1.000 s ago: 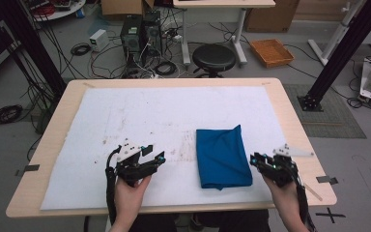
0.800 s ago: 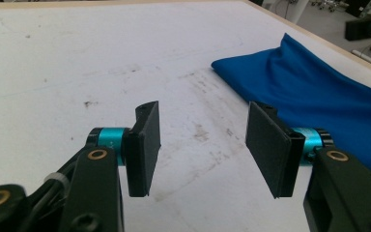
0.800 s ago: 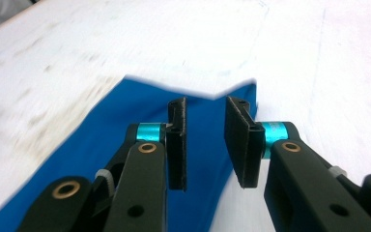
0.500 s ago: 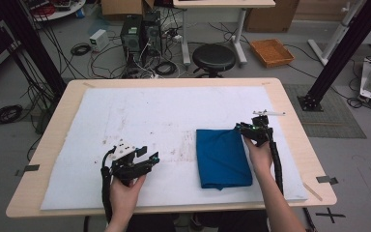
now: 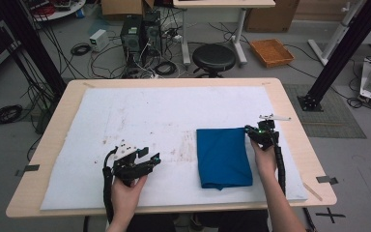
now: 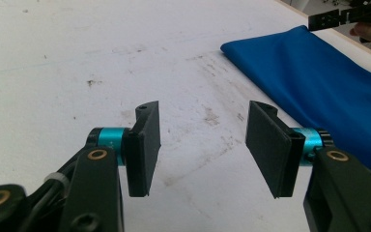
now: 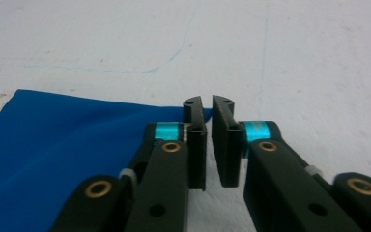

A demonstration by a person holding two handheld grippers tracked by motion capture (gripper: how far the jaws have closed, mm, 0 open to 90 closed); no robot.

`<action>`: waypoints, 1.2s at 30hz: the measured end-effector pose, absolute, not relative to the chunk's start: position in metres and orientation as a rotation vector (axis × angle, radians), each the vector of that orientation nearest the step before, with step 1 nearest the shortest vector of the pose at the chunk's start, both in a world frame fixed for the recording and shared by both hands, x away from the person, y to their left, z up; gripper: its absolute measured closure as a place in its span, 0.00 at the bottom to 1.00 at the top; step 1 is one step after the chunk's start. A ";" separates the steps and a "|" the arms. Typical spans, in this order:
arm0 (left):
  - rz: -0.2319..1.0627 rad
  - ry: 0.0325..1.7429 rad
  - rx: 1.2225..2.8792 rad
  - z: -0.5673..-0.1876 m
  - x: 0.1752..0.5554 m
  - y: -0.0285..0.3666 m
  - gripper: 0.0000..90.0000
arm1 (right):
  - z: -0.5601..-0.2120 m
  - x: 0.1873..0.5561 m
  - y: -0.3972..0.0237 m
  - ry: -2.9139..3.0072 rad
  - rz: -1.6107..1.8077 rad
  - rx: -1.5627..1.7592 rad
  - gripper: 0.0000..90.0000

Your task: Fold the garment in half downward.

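1. Left hand-held gripper (image 5: 147, 162) near the front edge of the table (image 5: 290, 111), left of centre, held level in a hand (image 5: 125, 188) over the white mat (image 5: 140, 116).
2. Jaws of that hand-held gripper wide apart, nothing between them; bare, stained mat visible through the gap in the left gripper view.
3. Black cable (image 5: 107, 188) trailing from it back along the forearm toward the near edge.
4. Folded blue cloth (image 5: 222, 157) lying flat on the mat, right of centre, nearer the front edge than the far one; well apart from the left hand-held gripper.
5. Same cloth visible at the right of the left gripper view (image 6: 328, 92), stretching away toward the far right corner.
6. Right hand-held gripper (image 5: 251, 130) at the far right corner of the cloth, held in a hand (image 5: 265, 159) just right of the cloth.
7. Its jaws just closing, now nearly together with a thin slit left between the pads (image 7: 195, 145).
8. Corner of the cloth (image 7: 77, 159) reaching up to the jaw tips in the right gripper view; grip on the fabric impossible to tell from here.
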State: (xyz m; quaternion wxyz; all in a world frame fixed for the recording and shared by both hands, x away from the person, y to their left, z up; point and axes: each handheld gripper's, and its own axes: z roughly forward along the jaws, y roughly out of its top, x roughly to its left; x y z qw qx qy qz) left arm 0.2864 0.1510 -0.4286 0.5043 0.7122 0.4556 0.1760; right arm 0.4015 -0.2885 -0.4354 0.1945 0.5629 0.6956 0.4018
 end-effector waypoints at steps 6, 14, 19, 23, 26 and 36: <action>0.423 1.106 1.718 -0.430 0.288 0.154 0.52 | -0.427 0.375 -0.297 1.949 1.193 1.536 0.83; 0.443 1.106 1.700 -0.427 0.288 0.157 0.50 | -0.430 0.292 -0.301 2.038 1.280 1.447 0.73; 0.478 1.109 1.698 -0.424 0.289 0.160 0.47 | -0.436 0.265 -0.304 2.090 1.289 1.422 0.79; 0.503 1.118 1.687 -0.422 0.292 0.166 0.47 | -0.441 0.259 -0.303 2.128 1.244 1.391 0.98; 0.513 1.130 1.678 -0.420 0.295 0.174 0.46 | -0.442 0.257 -0.308 2.110 1.238 1.384 0.99; 0.596 1.116 1.693 -0.407 0.294 0.212 0.40 | -0.427 0.275 -0.331 1.943 1.296 1.359 0.49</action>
